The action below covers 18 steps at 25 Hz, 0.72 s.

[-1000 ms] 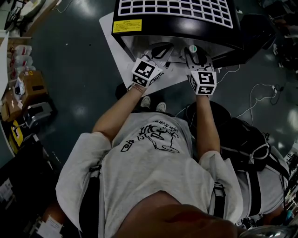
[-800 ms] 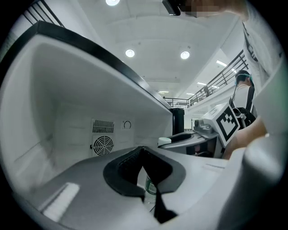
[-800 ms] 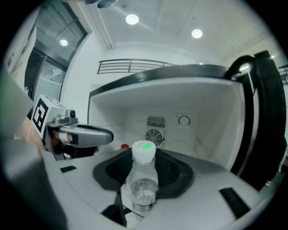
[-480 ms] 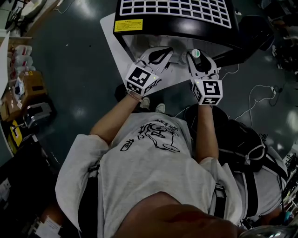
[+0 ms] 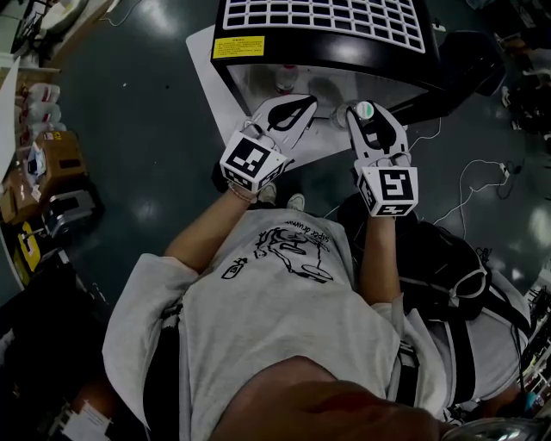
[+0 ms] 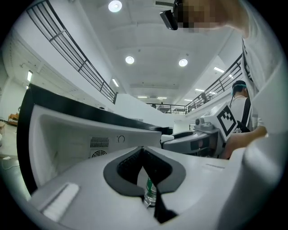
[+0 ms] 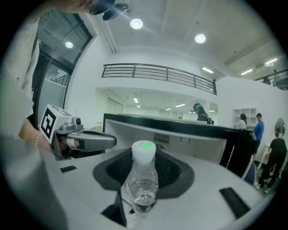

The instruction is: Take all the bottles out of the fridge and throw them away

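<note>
Roughly upright, clear bottle (image 7: 143,179), cap uppermost, gripped in right hand-held gripper (image 5: 367,114) — left hand-held gripper's (image 6: 143,155) jaw tips together.

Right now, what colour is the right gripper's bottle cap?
Cap: white, green spot; best in right gripper view.

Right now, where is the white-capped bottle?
The white-capped bottle stands clamped in the right hand-held gripper, at the front of the open fridge at the head view's top, right of the left hand-held gripper.

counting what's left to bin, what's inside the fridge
At least one bottle shows in the open fridge. The fridge's top, the left gripper and the right gripper cover the rest, so more could be hidden.
</note>
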### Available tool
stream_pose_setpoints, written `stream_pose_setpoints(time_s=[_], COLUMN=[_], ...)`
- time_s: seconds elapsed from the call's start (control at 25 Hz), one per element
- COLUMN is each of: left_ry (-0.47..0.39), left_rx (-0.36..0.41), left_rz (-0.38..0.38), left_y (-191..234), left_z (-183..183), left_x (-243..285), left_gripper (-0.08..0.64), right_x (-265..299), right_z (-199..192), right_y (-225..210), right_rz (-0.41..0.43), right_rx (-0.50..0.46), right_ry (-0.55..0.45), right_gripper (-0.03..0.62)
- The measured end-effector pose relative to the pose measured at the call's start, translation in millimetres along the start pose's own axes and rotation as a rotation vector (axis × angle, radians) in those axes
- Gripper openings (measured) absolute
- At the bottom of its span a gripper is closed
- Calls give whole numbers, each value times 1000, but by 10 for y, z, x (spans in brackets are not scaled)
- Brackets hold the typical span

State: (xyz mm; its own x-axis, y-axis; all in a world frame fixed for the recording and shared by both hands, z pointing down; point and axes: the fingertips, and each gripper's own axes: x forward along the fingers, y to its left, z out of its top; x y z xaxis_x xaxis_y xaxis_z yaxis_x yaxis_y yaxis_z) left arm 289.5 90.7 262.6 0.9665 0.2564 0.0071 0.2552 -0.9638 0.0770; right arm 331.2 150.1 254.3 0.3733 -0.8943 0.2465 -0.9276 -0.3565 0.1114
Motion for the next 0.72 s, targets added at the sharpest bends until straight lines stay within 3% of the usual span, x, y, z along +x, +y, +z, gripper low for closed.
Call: stream_pose_setpoints(time_s=[0.72], left_ry=[-17], left_rx=[28], left_rz=[42], left_y=[-273], left_z=[240], left_x=[-214], left_gripper=[9], right_x=[-294], right_z=[222], right_y=[144], right_rz=[62], right_rx=[-18], right_ry=[-33], right_gripper=[158])
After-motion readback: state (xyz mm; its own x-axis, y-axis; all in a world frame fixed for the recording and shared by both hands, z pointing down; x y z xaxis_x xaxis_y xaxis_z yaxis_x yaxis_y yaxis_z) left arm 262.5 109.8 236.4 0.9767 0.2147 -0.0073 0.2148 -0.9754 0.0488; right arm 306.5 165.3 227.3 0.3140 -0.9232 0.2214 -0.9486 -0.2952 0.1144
